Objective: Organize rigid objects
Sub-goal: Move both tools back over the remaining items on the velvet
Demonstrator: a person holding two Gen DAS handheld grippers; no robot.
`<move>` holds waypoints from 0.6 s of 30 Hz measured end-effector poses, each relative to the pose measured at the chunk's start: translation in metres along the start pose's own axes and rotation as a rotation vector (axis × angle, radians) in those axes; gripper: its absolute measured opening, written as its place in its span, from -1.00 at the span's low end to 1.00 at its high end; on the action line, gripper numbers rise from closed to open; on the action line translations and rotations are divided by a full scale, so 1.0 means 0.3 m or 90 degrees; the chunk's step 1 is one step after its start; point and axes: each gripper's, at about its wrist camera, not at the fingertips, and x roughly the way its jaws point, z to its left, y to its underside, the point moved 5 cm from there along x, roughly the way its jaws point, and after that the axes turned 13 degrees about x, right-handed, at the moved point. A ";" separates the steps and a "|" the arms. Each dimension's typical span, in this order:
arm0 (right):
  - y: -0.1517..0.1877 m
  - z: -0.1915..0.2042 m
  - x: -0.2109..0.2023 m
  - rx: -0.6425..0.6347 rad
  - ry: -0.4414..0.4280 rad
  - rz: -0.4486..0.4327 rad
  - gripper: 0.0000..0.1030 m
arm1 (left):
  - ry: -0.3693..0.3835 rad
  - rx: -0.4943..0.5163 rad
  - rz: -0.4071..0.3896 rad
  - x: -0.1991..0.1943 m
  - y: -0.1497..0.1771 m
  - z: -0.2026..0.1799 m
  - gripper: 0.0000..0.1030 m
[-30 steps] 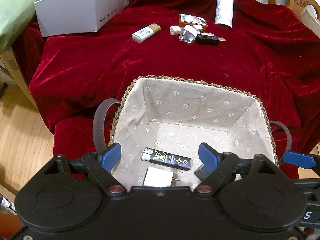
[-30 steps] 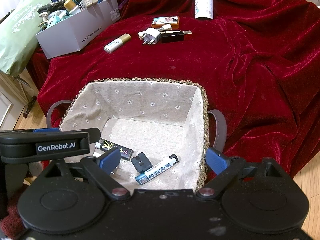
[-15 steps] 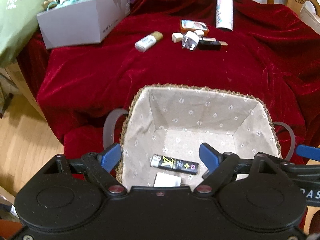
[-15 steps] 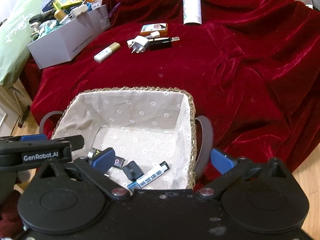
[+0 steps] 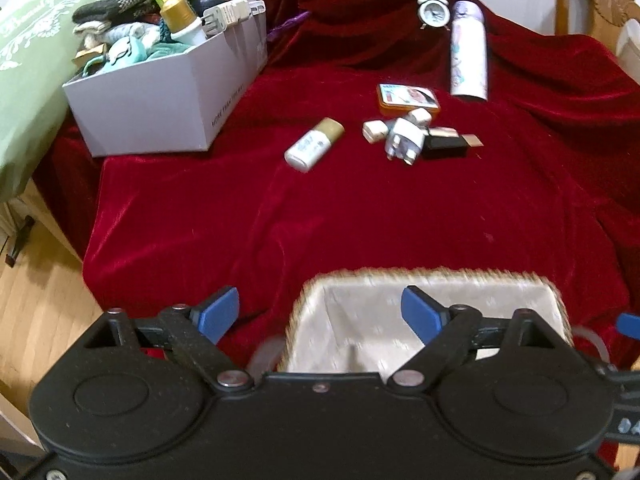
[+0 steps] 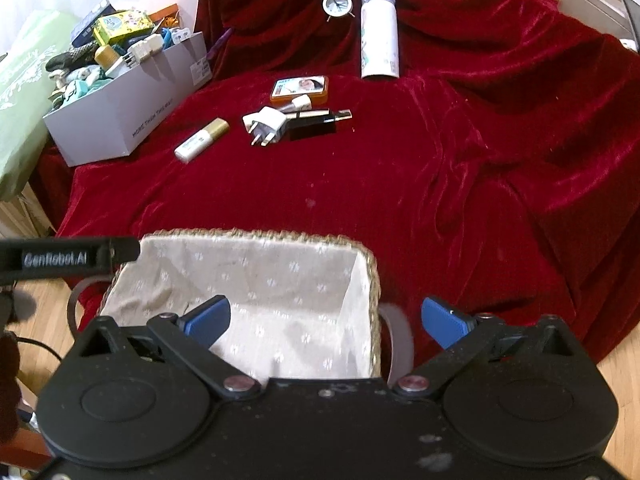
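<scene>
Both tongs are angling steeply down over the near basket [image 6: 256,268], left tongs [image 5: 320,314] just widening, right tongs [image 6: 326,320] fully spread, each empty, with the white plug [image 6: 266,124] lying far off on the bench.

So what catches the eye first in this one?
The deep red velvet cloth draped over everything, with the lined wicker basket near its front edge. Further back, a white plug adapter, a gold-capped tube and an orange tin lie scattered; a crammed white box sits far left.

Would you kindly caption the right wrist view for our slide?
Open right tongs above the lined wicker basket; white plug adapter and small bottle wait on red velvet.
</scene>
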 end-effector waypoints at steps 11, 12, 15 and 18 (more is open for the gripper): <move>-0.148 0.014 0.102 -0.017 0.010 0.003 0.99 | -0.023 -0.002 0.050 0.246 -0.164 0.065 0.65; -0.160 0.016 0.112 -0.018 0.010 0.003 0.99 | -0.027 -0.002 0.054 0.270 -0.176 0.067 0.65; -0.199 0.025 0.143 -0.023 0.013 0.001 0.99 | -0.031 -0.009 0.066 0.330 -0.206 0.080 0.65; -0.237 0.040 0.179 -0.032 0.021 -0.004 0.99 | -0.034 -0.019 0.081 0.389 -0.224 0.094 0.65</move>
